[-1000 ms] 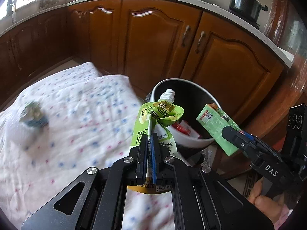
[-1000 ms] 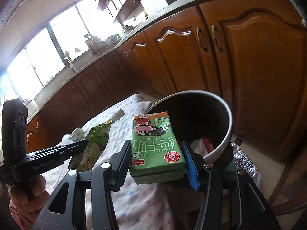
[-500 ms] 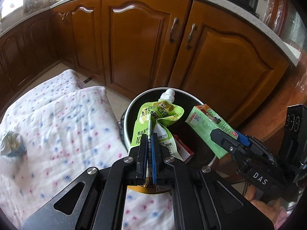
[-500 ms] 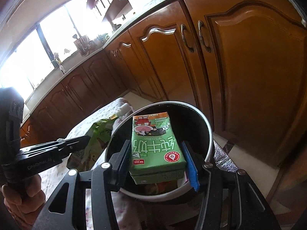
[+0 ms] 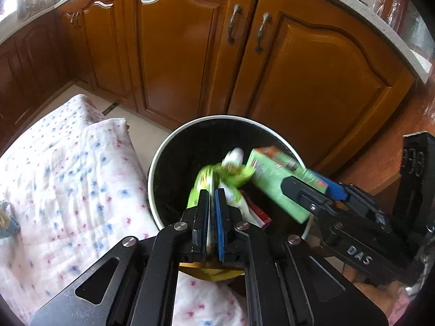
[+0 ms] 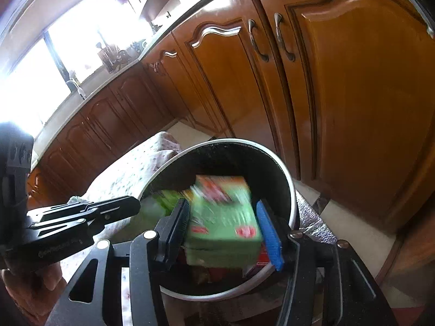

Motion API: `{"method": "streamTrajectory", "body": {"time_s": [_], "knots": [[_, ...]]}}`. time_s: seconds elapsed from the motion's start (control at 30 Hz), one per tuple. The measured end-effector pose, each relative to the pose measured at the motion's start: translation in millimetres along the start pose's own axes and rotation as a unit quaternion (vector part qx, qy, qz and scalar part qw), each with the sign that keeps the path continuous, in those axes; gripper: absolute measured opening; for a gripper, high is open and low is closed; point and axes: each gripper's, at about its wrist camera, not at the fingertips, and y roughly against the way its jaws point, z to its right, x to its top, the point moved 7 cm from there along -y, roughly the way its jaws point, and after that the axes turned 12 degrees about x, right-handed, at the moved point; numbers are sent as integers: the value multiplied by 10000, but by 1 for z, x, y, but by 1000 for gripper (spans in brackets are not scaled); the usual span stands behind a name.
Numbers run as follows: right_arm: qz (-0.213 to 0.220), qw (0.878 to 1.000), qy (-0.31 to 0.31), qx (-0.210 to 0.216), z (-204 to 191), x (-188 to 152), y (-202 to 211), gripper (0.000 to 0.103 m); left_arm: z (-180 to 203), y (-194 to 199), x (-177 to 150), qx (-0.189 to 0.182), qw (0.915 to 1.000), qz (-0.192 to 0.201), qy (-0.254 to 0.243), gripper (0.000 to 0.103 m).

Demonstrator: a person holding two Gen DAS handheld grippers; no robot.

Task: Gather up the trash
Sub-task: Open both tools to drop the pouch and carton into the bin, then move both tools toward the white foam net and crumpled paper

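Note:
A round black trash bin with a pale rim stands on the floor by the cabinets, with red packaging inside. My left gripper is over the bin, jaws slightly parted around a blurred green spout pouch that still runs between the pads. My right gripper is over the bin with a gap beside a blurred green milk carton. The right gripper also shows in the left wrist view.
A white quilt with blue and pink dots lies left of the bin. A small crumpled wrapper sits on its left edge. Brown cabinet doors stand right behind the bin. Tiled floor lies to its right.
Both grippers moved from beside the quilt to over the bin. Their jaws have widened a little, and the pouch and carton now look motion-blurred and tilted downward.

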Motion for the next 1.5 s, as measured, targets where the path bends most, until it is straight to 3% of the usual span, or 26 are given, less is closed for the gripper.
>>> {"method": "streamTrajectory", "body": {"time_s": [0.07, 0.13, 0.33, 0.5, 0.87, 1.2, 1.5], "knots": [[45, 10000, -73, 16, 2, 0, 2, 56, 0, 3, 0, 21, 10000, 31, 19, 18], [122, 9998, -121, 38, 2, -2, 7, 56, -4, 8, -3, 13, 9999, 85, 110, 38], [254, 9993, -169, 202, -11, -11, 21, 57, -29, 22, -24, 13, 9990, 158, 427, 38], [344, 9984, -142, 435, -39, -25, 23, 71, -61, 37, -56, 138, 9965, 243, 783, 39], [-126, 9945, 22, 1036, -114, -63, -6, 88, -149, 63, -129, 564, 9836, 157, 1707, 42], [-502, 9902, 359, 1254, -174, -89, -37, 88, -233, 78, -171, 859, 9665, 66, 2420, 42], [-712, 9871, 577, 1311, -211, -100, -57, 88, -275, 92, -192, 949, 9584, 124, 2688, 47]]}}
